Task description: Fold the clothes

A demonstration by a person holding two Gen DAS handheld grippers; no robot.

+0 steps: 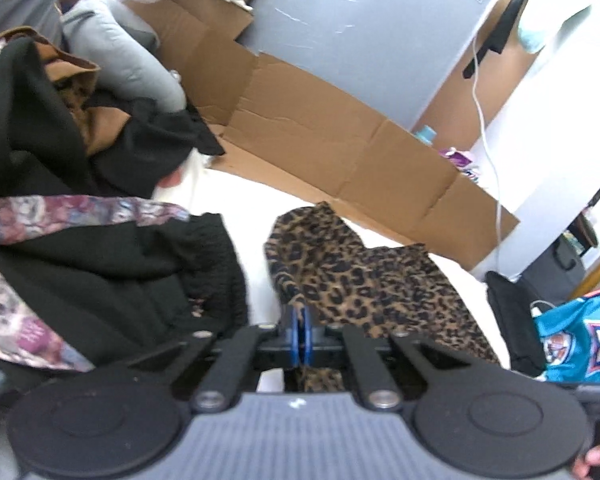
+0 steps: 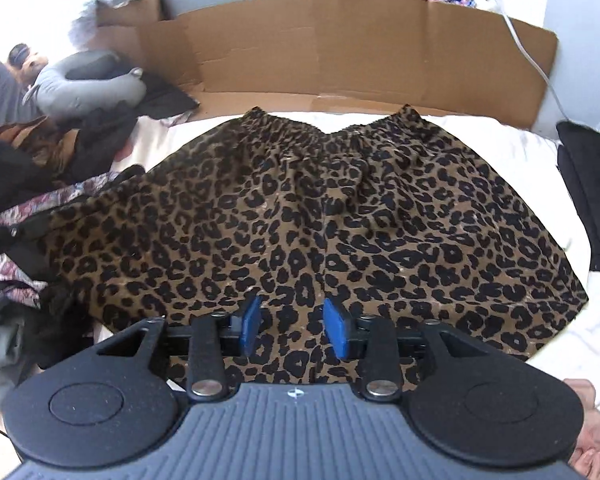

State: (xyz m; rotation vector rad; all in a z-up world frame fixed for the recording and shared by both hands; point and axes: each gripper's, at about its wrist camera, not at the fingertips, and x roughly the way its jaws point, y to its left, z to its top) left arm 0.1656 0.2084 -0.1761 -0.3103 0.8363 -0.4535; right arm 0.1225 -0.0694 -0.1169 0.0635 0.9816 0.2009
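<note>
Leopard-print garment (image 2: 300,216) lies spread on the white bed sheet (image 2: 480,128), gathered elastic waistband at the far edge next to the flattened cardboard (image 2: 340,48), hem toward the camera. In the left wrist view the same garment (image 1: 364,276) looks partly lifted, one edge pulled up. Left gripper (image 1: 301,336): blue pads pressed together, clamped on a bunched edge of the leopard fabric, cloth running between the pads and down below them. Right gripper (image 2: 294,330): blue pads spread apart, hovering over the near hem, nothing between them; contact with the cloth unclear. Pile of clothes (image 1: 80,240) just left of the garment, black pieces with floral trim, some brown. Grey neck pillow (image 2: 88,84) behind the pile, near the cardboard. White cable (image 1: 488,140) hangs at the right. Teal bag (image 1: 580,340) off the bed's right side. Black cushion (image 2: 588,184) at the right edge of the bed.
</note>
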